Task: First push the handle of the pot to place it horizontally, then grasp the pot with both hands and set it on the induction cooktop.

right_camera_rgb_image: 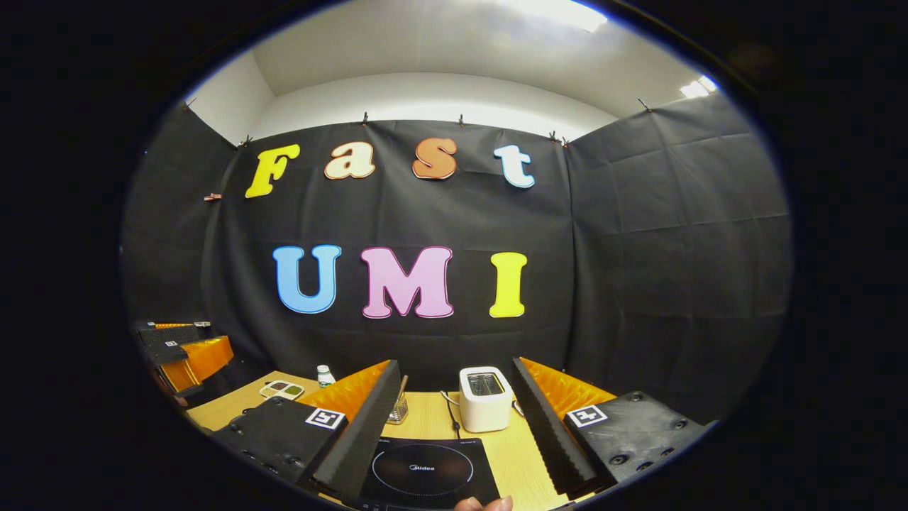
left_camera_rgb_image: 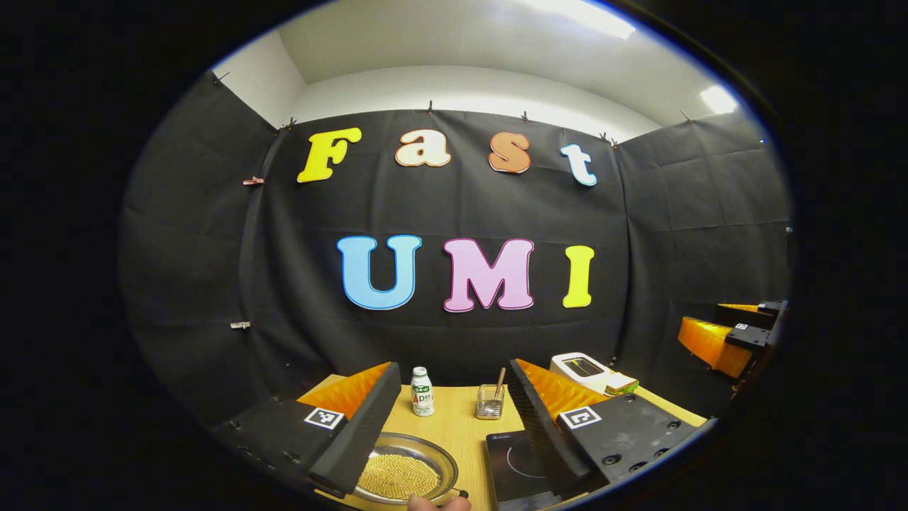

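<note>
A wooden tabletop [left_camera_rgb_image: 454,433] stands against the booth's black cloth wall. In the left gripper view, the left claw [left_camera_rgb_image: 447,419] is spread wide, holding nothing, above a shallow metal pot [left_camera_rgb_image: 408,468] of small yellow beads at the tabletop's near edge. Just right of the pot lies the black induction cooktop [left_camera_rgb_image: 514,465]. Behind them stand a small bottle [left_camera_rgb_image: 422,392] and a glass cup [left_camera_rgb_image: 489,402], with bare wood between. In the right gripper view, the right claw [right_camera_rgb_image: 454,419] hangs wide open and empty above the cooktop, with a white toaster [right_camera_rgb_image: 485,399] just beyond.

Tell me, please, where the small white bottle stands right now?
In the left gripper view, the small white bottle stands upright on the table, behind the pot and left of the glass cup.
</note>
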`<state>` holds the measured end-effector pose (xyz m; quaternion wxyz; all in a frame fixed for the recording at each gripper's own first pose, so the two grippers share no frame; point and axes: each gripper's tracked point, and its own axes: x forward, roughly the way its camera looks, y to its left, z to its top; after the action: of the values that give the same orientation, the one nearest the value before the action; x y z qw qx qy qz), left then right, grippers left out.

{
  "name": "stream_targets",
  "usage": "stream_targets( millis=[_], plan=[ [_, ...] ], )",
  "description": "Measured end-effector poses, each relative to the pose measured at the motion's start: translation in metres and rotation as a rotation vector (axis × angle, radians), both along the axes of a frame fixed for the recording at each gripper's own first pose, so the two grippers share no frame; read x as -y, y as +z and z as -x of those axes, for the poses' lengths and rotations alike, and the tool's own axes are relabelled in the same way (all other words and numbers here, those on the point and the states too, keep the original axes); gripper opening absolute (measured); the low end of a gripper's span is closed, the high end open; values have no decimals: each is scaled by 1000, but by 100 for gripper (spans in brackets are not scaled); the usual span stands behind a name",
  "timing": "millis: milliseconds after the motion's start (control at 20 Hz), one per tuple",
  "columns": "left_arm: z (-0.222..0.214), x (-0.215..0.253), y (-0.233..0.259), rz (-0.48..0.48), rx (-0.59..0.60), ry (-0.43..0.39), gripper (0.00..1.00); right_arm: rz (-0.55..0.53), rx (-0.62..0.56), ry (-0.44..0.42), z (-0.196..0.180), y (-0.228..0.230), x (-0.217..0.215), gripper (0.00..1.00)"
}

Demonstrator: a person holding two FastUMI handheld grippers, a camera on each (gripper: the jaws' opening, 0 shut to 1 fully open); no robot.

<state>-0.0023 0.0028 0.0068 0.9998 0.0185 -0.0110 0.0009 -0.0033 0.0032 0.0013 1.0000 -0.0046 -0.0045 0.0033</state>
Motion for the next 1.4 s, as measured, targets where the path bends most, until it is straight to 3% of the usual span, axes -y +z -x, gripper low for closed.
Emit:
stream_targets(
  millis=[700, 750, 850, 1000, 1400],
  plan=[
    [2, 5, -5, 11, -12, -32, 92, 28, 12, 6, -3, -2, -4, 98],
    [2, 5, -4, 10, -15, -45, 85, 29, 13, 6, -4, -2, -5, 98],
    [0, 12, -10, 5, -45, -95, 54, 33, 12, 8, -4, -3, -8, 98],
    [0, -2, -19, -27, -79, -83, 7, 37, 17, 5, -4, -2, -10, 98],
    [3, -31, -58, -8, -195, -126, 5, 24, 43, 35, 1, 1, -26, 97]
  ],
)
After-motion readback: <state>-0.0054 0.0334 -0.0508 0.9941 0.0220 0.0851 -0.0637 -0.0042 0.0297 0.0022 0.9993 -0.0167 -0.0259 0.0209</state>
